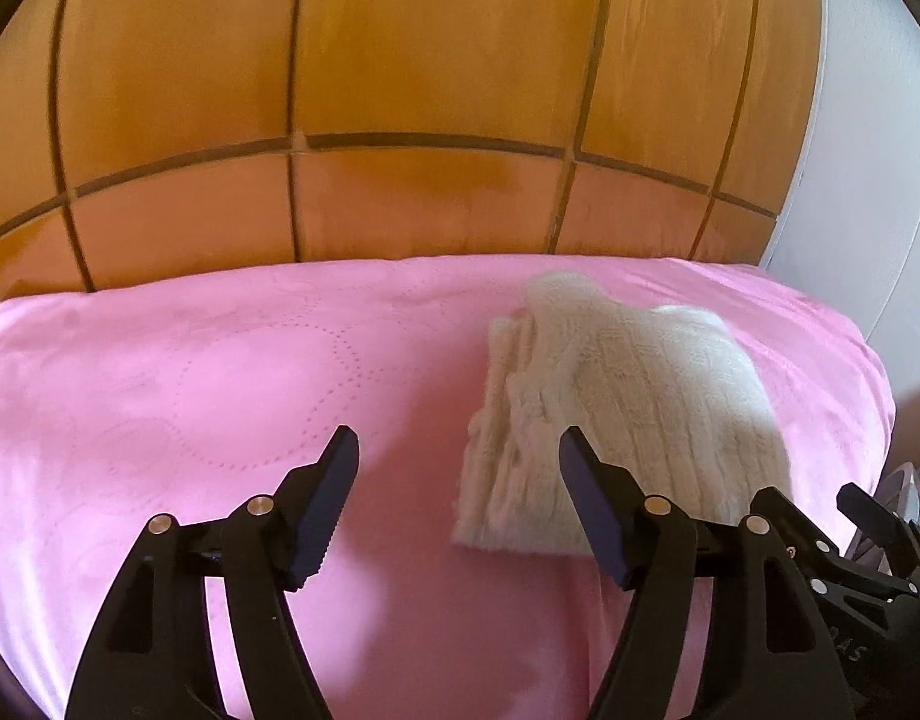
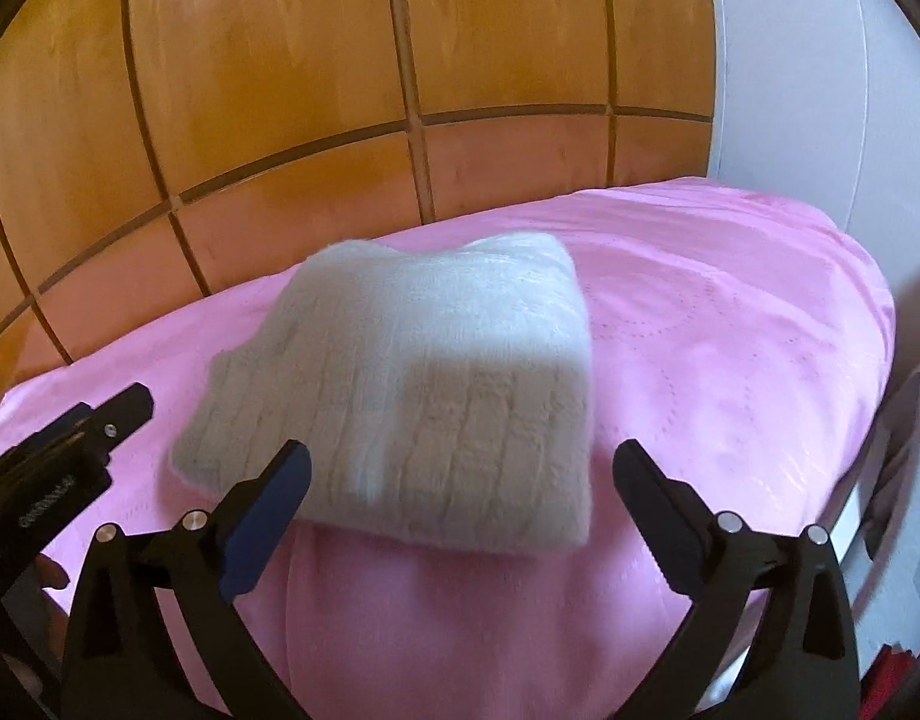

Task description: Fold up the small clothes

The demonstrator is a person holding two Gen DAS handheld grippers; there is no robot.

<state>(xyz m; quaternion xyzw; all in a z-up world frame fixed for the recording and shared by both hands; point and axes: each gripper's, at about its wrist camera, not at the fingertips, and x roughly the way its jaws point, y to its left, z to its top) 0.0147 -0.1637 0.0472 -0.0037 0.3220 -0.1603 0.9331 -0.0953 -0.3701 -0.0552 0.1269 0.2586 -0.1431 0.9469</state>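
A folded cream knit garment (image 1: 628, 408) lies on the pink bedcover (image 1: 220, 372). In the left wrist view it sits right of centre, and my left gripper (image 1: 460, 450) hangs open above the cover with nothing between its fingers; its right finger overlaps the garment's near-left edge in the picture. In the right wrist view the same garment (image 2: 412, 384) fills the middle, just beyond my right gripper (image 2: 460, 468), whose jaws stand wide open and empty. The right gripper (image 1: 868, 516) shows at the lower right of the left view, the left gripper (image 2: 88, 426) at the left of the right view.
A wooden panelled headboard (image 1: 400, 120) rises behind the bed. A white wall (image 2: 820, 90) stands to the right. The bedcover (image 2: 730, 330) drops away at its right edge, where pale furniture (image 2: 904, 450) and something red (image 2: 898, 672) show below.
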